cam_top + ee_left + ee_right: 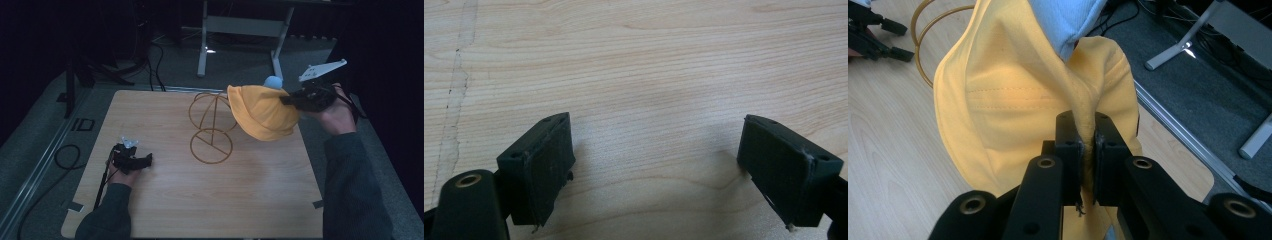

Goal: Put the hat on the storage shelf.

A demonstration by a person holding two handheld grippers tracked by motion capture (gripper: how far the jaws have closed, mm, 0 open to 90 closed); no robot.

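Right gripper [1088,150]: jaws pinching a fold of the yellow hat [1013,100], which hangs beyond them above the counter [200,200]. Left gripper [656,165]: jaws spread.

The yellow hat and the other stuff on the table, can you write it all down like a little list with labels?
held thing: yellow hat, hanging above the table's far right part
holder: right gripper, jaws pinched shut on a fold of the hat's fabric
hat extra: pale blue part showing at the top
stand: gold wire stand at the table's middle, bare, beside the hat
left gripper: jaws apart, nothing between them, low over the wood
table: light wood
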